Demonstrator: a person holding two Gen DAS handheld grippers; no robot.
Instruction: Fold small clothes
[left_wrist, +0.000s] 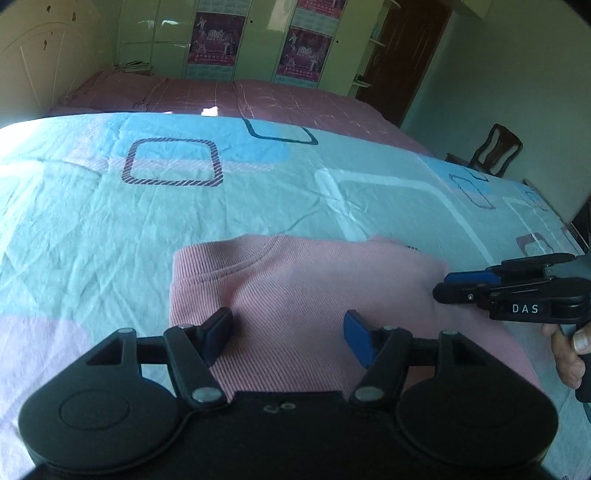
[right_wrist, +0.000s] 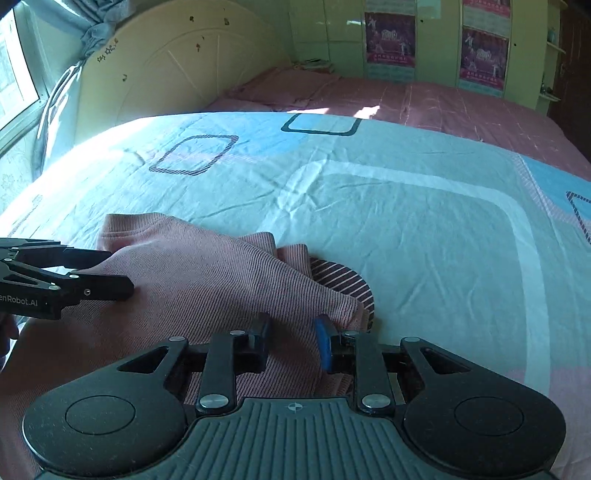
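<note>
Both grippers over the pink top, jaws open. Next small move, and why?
Probably close the right gripper on the bunched right edge of the pink top. Its jaws stand open astride that fabric, where a striped layer pokes out unfolded. The left gripper hovers open over the flatter middle, near the collar, so it seems less ready to grip.

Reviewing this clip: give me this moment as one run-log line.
left claw: open over pink garment | right claw: open at its edge | garment: on bedsheet, partly folded
</note>
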